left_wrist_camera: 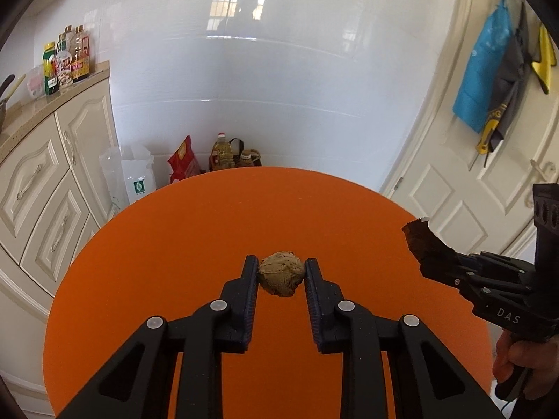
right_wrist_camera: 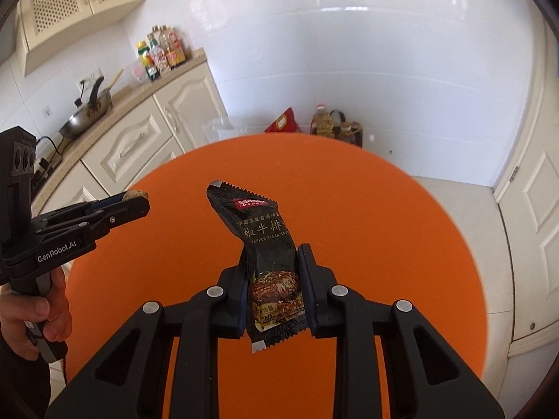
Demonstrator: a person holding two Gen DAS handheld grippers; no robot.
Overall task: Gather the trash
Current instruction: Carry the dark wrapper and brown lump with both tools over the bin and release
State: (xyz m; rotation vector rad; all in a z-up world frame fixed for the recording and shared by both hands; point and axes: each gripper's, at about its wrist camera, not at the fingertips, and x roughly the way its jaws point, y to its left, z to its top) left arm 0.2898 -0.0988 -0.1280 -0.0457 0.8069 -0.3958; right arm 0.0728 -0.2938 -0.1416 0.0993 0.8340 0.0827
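My left gripper [left_wrist_camera: 281, 266] is shut on a crumpled brown paper ball [left_wrist_camera: 281, 274] and holds it above the round orange table [left_wrist_camera: 174, 244]. My right gripper [right_wrist_camera: 270, 255] is shut on a black steak sauce packet [right_wrist_camera: 265, 244], which sticks up between the fingers above the table [right_wrist_camera: 384, 227]. In the left wrist view the right gripper [left_wrist_camera: 440, 262] shows at the right with the packet [left_wrist_camera: 424, 244]. In the right wrist view the left gripper [right_wrist_camera: 138, 200] shows at the left with the ball [right_wrist_camera: 137, 194].
Cream kitchen cabinets [left_wrist_camera: 42, 188] with sauce bottles [left_wrist_camera: 66, 59] and a pan [right_wrist_camera: 87, 115] on the counter stand at the left. Bags and an oil bottle [left_wrist_camera: 222, 153] sit on the floor by the white wall. A door [left_wrist_camera: 489, 174] with hanging bags is at the right.
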